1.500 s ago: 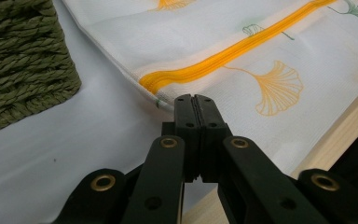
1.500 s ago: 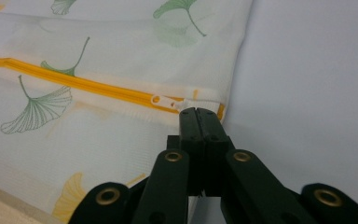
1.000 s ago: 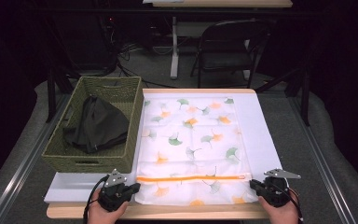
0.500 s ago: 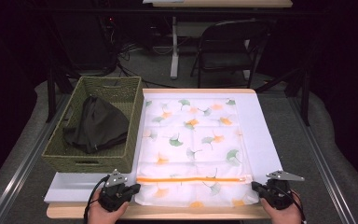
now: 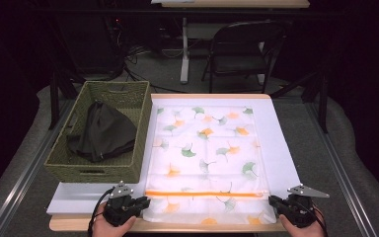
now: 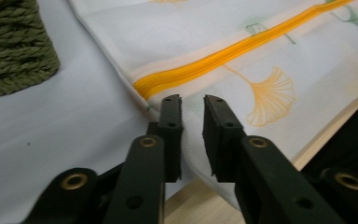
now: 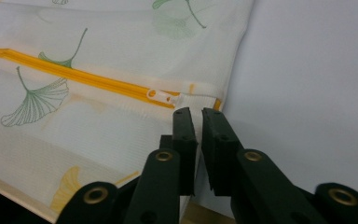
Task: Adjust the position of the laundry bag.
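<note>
The laundry bag (image 5: 206, 163) lies spread flat on the white sheet (image 5: 284, 148), its orange zipper (image 5: 205, 193) across the near end and drawn fully closed, so laying it out looks done. My left gripper (image 6: 192, 105) and right gripper (image 7: 196, 114) sit at its near corners; both jaws have just been easing apart to a narrow gap, fabric edge between them, unpinched. The dark garment (image 5: 101, 132) in the wicker basket (image 5: 98, 173) remains, I judge, to be packed.

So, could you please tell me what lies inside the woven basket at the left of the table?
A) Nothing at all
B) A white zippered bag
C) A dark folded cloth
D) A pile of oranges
C: in the high view a dark cloth lies bunched inside the woven basket, beside the patterned bag.
</note>
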Available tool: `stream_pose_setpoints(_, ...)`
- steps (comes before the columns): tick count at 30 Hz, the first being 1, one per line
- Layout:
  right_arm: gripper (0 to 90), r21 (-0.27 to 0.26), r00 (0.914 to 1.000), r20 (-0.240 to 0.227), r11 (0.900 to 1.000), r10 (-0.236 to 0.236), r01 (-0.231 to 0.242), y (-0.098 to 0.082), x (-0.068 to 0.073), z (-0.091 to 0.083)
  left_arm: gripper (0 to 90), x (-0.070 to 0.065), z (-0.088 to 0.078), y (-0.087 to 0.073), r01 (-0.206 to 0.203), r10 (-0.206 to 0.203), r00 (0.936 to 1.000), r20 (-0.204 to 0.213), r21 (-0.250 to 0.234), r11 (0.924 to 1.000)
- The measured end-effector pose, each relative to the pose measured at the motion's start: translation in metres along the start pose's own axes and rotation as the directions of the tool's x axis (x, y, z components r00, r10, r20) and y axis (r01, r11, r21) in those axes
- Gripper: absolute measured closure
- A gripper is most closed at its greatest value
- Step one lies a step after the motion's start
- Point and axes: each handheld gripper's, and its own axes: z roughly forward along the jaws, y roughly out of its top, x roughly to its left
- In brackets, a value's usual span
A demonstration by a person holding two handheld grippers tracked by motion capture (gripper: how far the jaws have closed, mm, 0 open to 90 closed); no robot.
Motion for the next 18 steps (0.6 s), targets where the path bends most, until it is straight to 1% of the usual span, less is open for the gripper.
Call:
stream_pose_setpoints(1, 79.4, -0.003, 1.0, 0.0, 1.0, -0.002, 0.002, 0.0, 0.0, 0.0, 72.1, -0.001, -0.001, 0.001, -0.005, 0.005, 1.0, -0.001, -0.002, 1.0)
stream_pose_setpoints(2, 77.2, -0.005, 1.0, 0.001, 1.0, -0.002, 0.002, 0.0, 0.001, -0.001, 69.7, -0.002, -0.001, 0.003, -0.015, 0.015, 0.9998, -0.012, -0.001, 0.9999)
stream_pose_setpoints(4, 73.4, -0.014, 0.9998, 0.017, 1.0, -0.011, 0.011, 0.001, 0.002, 0.0, 65.1, -0.003, -0.003, 0.006, -0.019, 0.019, 0.9996, -0.021, 0.0, 0.9998)
stream_pose_setpoints(6, 69.6, -0.021, 0.9997, 0.02, 1.0, -0.012, 0.013, 0.001, 0.002, 0.001, 62.3, -0.006, -0.004, 0.012, -0.023, 0.023, 0.9993, -0.029, -0.017, 0.9996)
stream_pose_setpoints(9, 64.7, -0.037, 0.9996, 0.027, 0.999, -0.006, 0.007, 0.002, 0.001, 0.001, 59.3, -0.009, -0.009, 0.02, -0.047, 0.045, 0.9983, -0.038, -0.04, 0.9981)
stream_pose_setpoints(10, 63.9, -0.043, 0.9996, 0.029, 0.999, -0.002, 0.004, 0.002, 0.0, 0.001, 58.6, -0.011, -0.011, 0.023, -0.041, 0.039, 0.9986, -0.035, -0.051, 0.9979)
stream_pose_setpoints(11, 63.0, -0.049, 0.9995, 0.031, 0.999, -0.002, 0.003, 0.002, 0.0, 0.001, 57.9, -0.012, -0.013, 0.027, -0.05, 0.048, 0.9983, -0.034, -0.057, 0.9971)
stream_pose_setpoints(12, 62.4, -0.055, 0.9995, 0.032, 0.998, -0.004, 0.005, 0.002, 0.0, 0.001, 57.0, -0.014, -0.013, 0.03, -0.053, 0.051, 0.9983, -0.027, -0.062, 0.9967)
stream_pose_setpoints(13, 61.9, -0.057, 0.9994, 0.033, 0.998, -0.003, 0.005, 0.003, 0.0, 0.001, 55.9, -0.016, -0.014, 0.034, -0.063, 0.062, 0.9979, -0.018, -0.059, 0.9963)
stream_pose_setpoints(15, 61.3, -0.065, 0.9994, 0.035, 0.998, -0.002, 0.004, 0.003, 0.002, 0.0, 55.0, -0.022, -0.013, 0.042, -0.079, 0.079, 0.9969, -0.001, -0.072, 0.9943)
stream_pose_setpoints(16, 60.9, -0.069, 0.9994, 0.033, 0.998, 0.002, 0.0, 0.003, 0.002, 0.0, 54.5, -0.025, -0.011, 0.046, -0.089, 0.09, 0.996, 0.003, -0.07, 0.9936)
stream_pose_setpoints(18, 60.3, -0.072, 0.9994, 0.035, 0.997, -0.005, 0.008, 0.004, 0.003, 0.001, 53.4, -0.03, -0.008, 0.053, -0.102, 0.102, 0.9947, 0.013, -0.062, 0.9929)
